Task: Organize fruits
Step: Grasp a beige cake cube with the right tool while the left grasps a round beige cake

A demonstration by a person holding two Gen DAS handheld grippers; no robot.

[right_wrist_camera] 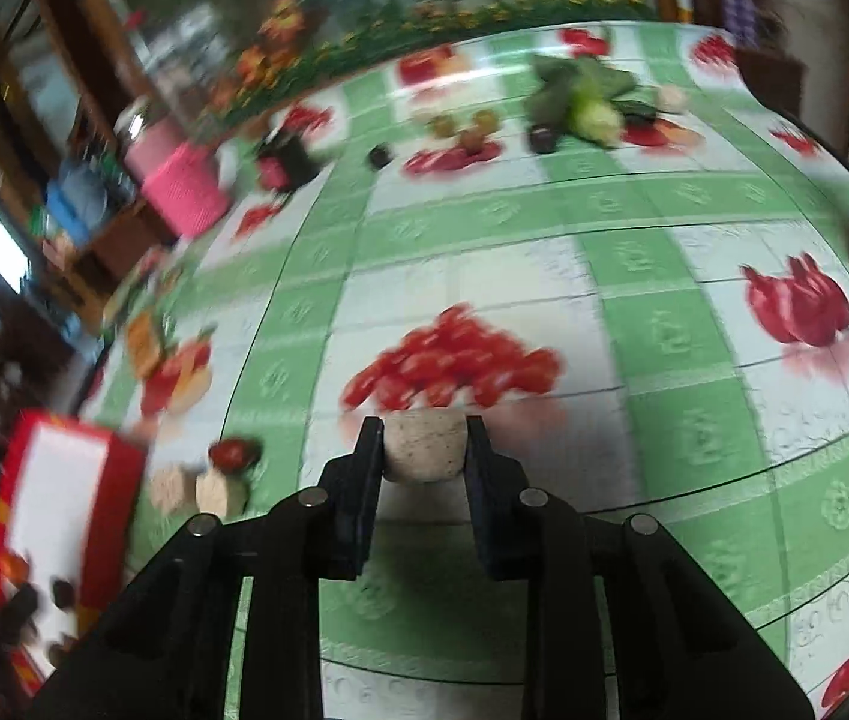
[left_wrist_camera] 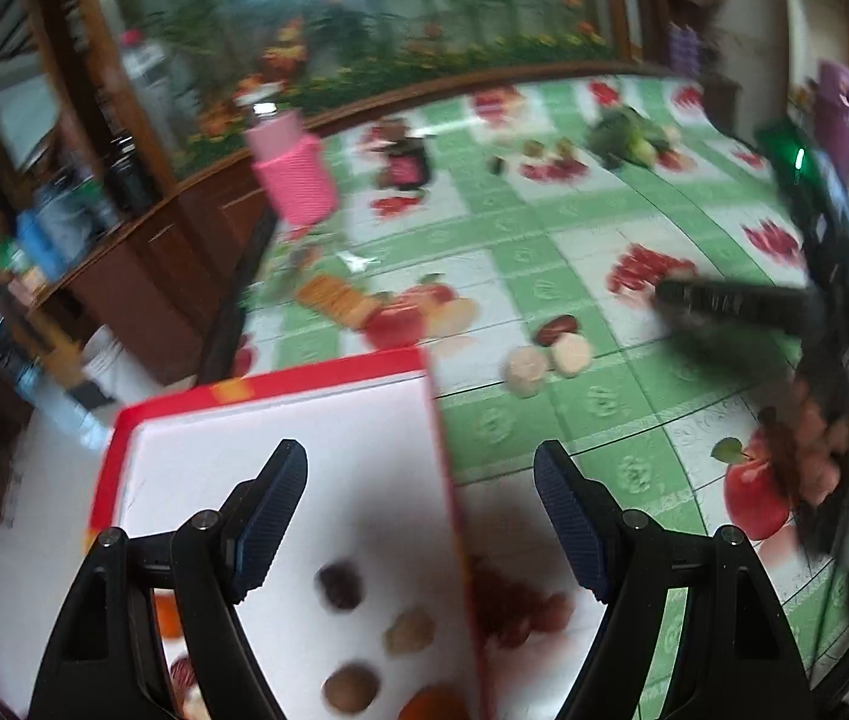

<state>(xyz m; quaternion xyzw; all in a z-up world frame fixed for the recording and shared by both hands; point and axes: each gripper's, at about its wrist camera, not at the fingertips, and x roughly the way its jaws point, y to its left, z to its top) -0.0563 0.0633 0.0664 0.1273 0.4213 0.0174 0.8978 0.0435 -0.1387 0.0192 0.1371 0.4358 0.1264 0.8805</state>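
Left wrist view: the left tool (left_wrist_camera: 421, 516) was spread wide and holding nothing, hovering right over the red-rimmed box (left_wrist_camera: 280, 408), which already had a few small round fruits (left_wrist_camera: 340, 585) inside. The right tool (left_wrist_camera: 673, 294) reached in beyond the box, pretty blurred.

Right wrist view: the right tool (right_wrist_camera: 424, 438) was clamped on a pale speckled fruit (right_wrist_camera: 423, 447) above the worktop (right_wrist_camera: 694, 420). The box (right_wrist_camera: 64, 480) sat off to its left, so I'd guess the carry goes leftward. Two similar pale pieces (right_wrist_camera: 196, 489) lay just beside the box.

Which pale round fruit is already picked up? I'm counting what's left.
The pale fruit clamped in the right tongs; the other two lie on the tablecloth beside a red one.
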